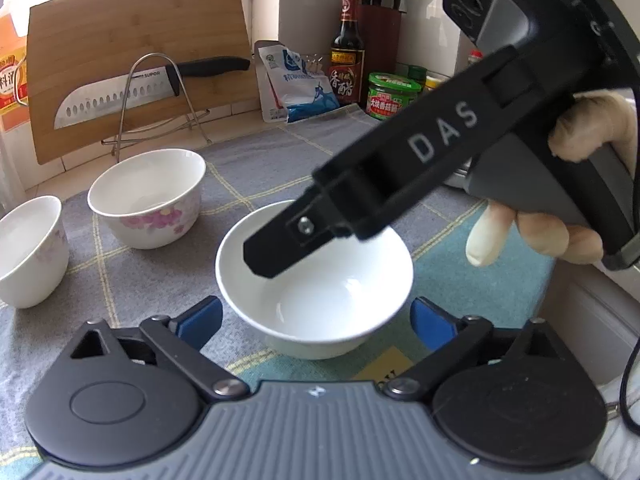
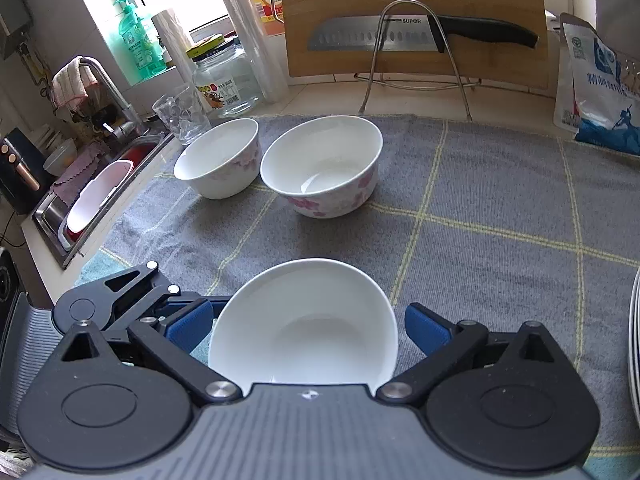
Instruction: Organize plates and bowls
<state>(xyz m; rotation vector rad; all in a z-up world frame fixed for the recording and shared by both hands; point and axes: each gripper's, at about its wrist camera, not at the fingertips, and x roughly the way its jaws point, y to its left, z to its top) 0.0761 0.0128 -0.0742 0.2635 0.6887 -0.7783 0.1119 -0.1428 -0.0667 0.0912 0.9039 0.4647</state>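
Observation:
A plain white bowl (image 1: 320,280) (image 2: 304,320) stands on the grey checked towel (image 2: 500,220). My left gripper (image 1: 316,322) is open, its blue pads on either side of the bowl's near rim. My right gripper (image 2: 306,326) is open with the bowl between its blue pads; in the left wrist view one black finger (image 1: 288,240) reaches over the bowl's far rim. Two flowered white bowls (image 2: 324,168) (image 2: 218,158) stand side by side farther back; they also show in the left wrist view (image 1: 148,196) (image 1: 28,248).
A bamboo cutting board (image 1: 136,60) with a knife (image 2: 400,32) leans on a wire rack at the back. A salt bag (image 1: 300,80), vinegar bottle (image 1: 347,48) and jar (image 1: 394,94) stand behind. A sink (image 2: 92,196), a glass (image 2: 182,114) and a big jar (image 2: 226,80) sit at left. Plate edges (image 2: 634,340) show at right.

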